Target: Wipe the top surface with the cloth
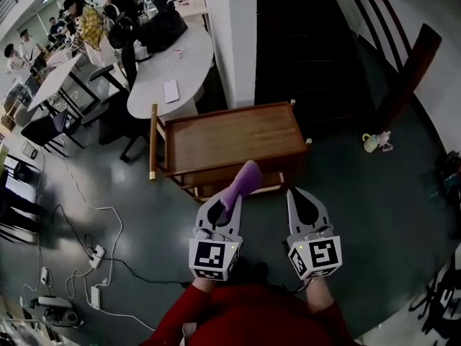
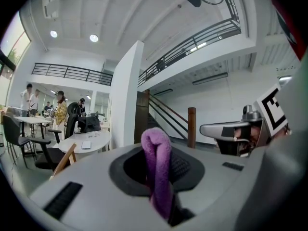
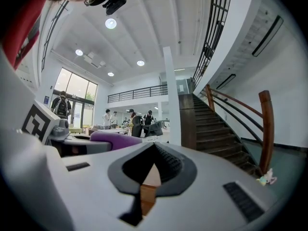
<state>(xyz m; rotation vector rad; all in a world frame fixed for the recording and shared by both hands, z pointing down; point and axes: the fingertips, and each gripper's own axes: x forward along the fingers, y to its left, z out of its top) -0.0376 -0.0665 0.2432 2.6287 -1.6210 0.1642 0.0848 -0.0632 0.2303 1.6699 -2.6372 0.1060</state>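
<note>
Cart top (image 1: 238,139) of wood, grey floor (image 1: 374,215); left fingers (image 2: 86,186) pinch cloth (image 1: 241,184), right fingers (image 3: 211,177) closed.

Bright, even indoor light in both tool views: round ceiling lamps (image 3: 110,23) glow high above the right tool (image 3: 154,144), and tall windows (image 3: 72,88) blaze far to its left. The head view runs dimmer, with the floor (image 1: 158,229) beside the tools dull grey. Heavy fisheye bending, black corners. The purple cloth (image 2: 158,177) in the left tool (image 2: 156,148) sits soft, out of focus.

Folded purple cloth (image 1: 243,182) held upright near wooden top surface (image 1: 238,137).
</note>
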